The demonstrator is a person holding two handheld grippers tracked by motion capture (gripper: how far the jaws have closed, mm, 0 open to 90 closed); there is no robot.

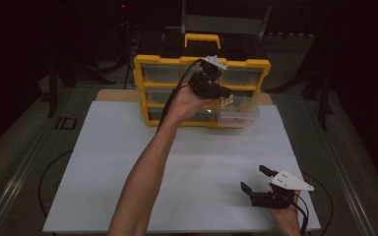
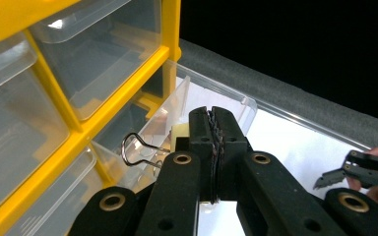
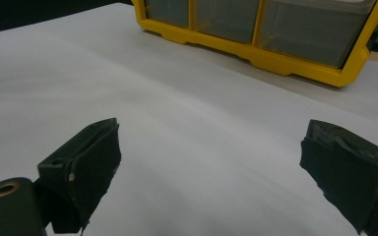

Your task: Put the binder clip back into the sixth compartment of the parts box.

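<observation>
right gripper (image 1: 254, 179) near right over the white sheet (image 1: 128, 162), jaws wide, empty | left gripper (image 2: 211, 120) far centre, jaws pressed together above pulled-out clear drawer (image 2: 216, 98) | yellow drawer organizer (image 1: 147, 66) at far edge

1. The cabinet (image 1: 152, 69) stands at the far edge of the sheet (image 1: 128, 162), beyond both tongs.
2. The left tongs (image 1: 225, 92) are held up in front of the cabinet's right side, jaws pressed together, just above the pulled-out drawer (image 1: 238, 112).
3. In the left gripper view a clip (image 2: 138, 150) lies in that drawer, just left of the jaws.
4. The right tongs (image 1: 257, 179) sit low over the sheet's near right corner, jaws wide apart, well apart from the left tongs and the cabinet.
</observation>
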